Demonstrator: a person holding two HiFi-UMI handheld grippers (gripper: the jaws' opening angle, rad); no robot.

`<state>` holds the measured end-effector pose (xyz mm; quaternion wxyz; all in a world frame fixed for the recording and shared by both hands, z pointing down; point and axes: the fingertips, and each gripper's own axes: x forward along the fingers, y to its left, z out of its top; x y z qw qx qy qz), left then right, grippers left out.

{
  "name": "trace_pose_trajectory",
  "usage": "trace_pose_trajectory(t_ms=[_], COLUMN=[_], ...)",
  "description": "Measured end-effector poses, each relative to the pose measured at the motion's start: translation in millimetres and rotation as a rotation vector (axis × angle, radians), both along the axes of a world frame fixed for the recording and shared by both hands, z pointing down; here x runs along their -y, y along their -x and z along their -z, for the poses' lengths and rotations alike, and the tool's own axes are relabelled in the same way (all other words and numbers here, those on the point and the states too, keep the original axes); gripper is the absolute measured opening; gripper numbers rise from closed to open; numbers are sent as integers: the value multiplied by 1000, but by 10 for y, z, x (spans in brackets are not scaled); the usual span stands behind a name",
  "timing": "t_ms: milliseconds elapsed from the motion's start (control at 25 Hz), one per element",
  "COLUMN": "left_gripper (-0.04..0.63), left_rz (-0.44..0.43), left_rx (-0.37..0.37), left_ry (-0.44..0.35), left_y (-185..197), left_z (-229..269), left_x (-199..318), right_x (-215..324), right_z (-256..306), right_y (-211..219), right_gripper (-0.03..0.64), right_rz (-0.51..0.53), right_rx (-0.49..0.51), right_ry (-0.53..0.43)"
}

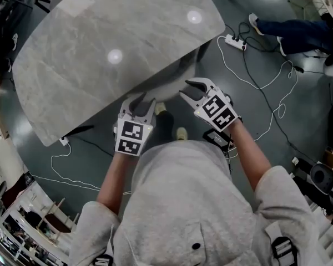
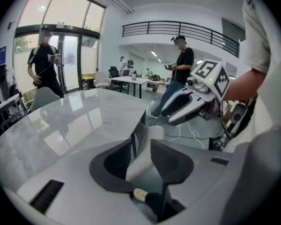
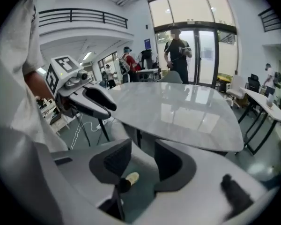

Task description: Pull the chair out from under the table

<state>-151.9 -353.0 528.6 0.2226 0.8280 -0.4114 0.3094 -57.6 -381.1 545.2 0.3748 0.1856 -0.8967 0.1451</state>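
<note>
A grey marble table [image 1: 100, 49] fills the upper left of the head view. A pale grey chair [image 1: 180, 71] shows only as a strip under the table's near edge; the rest is hidden by the top. My left gripper [image 1: 141, 101] and right gripper [image 1: 191, 87] hover side by side at that edge, both pointing down and forward. In the left gripper view the jaws stand apart with the chair's pale back [image 2: 140, 161] seen in the gap, below the table [image 2: 75, 121]. The right gripper's jaws are also apart over the chair [image 3: 143, 156]. Neither pair of pads presses on it.
My shoes [image 1: 181, 133] stand on the dark floor just behind the grippers. A power strip [image 1: 236, 42] with white cable lies to the right, near another person's legs [image 1: 294, 29]. More cable [image 1: 72, 165] trails at the left. People stand beyond the table [image 3: 178, 111].
</note>
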Motion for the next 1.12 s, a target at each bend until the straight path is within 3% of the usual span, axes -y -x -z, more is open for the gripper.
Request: trace_pose_trajectory(t_ms=[200, 360, 640, 920, 1120], left_gripper=[206, 250, 255, 253, 230], left_rz=[-246, -373, -490, -567, -731], left_rx=[104, 178, 251, 277, 503], left_ry=[133, 189, 259, 308, 259], left_y=[-97, -108, -123, -153, -118], left_z=[-485, -793, -1219, -1290, -1531], left_x=[-144, -182, -117, -143, -185], right_x=[-198, -187, -176, -90, -49], right_z=[-463, -754, -1171, -1424, -1492], right_y=[-5, 18, 68, 19, 66], right_gripper=[180, 198, 213, 213, 212], right_rz=[295, 426, 589, 715, 727], right_rx=[-248, -369, -475, -651, -662], right_ry=[-11, -23, 24, -142, -145])
